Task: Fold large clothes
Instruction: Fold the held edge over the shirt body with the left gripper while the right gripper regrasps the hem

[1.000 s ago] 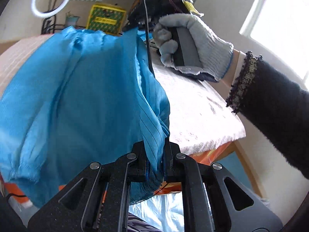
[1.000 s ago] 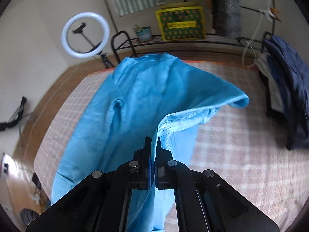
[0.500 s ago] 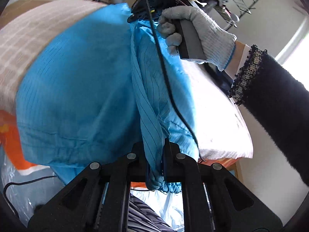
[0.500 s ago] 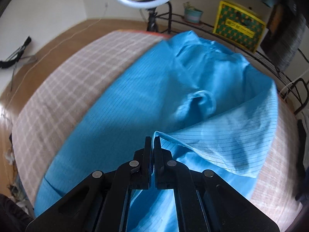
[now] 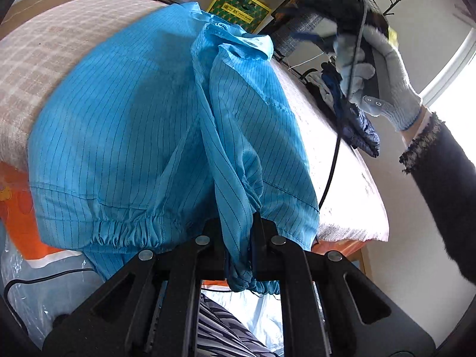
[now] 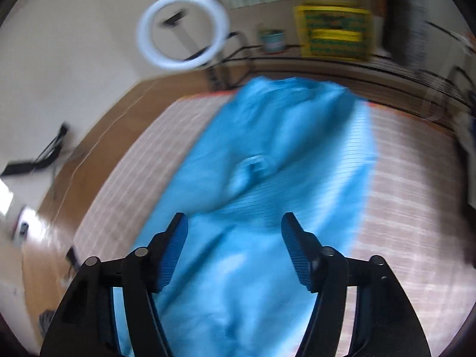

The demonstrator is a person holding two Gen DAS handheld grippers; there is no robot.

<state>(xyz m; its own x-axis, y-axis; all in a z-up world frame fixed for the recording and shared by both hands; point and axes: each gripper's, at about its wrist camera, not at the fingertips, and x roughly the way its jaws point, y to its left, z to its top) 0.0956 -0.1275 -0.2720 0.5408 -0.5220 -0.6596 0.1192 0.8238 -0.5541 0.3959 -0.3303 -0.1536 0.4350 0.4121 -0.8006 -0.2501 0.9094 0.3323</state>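
At the bottom centre of the left wrist view, the left hand-held gripper [image 5: 238, 238] is pinching a bunched, elastic-edged fold of the blue garment [image 5: 134, 119], its jaws narrow on the cloth. The garment is lying spread across the checked bed [image 5: 44, 44], filling the middle of the frame. In the blurred right wrist view, the right hand-held gripper [image 6: 235, 223] is opening wide, nothing between its pads, hovering over the garment. A gloved hand [image 5: 383, 80] is showing at the upper right.
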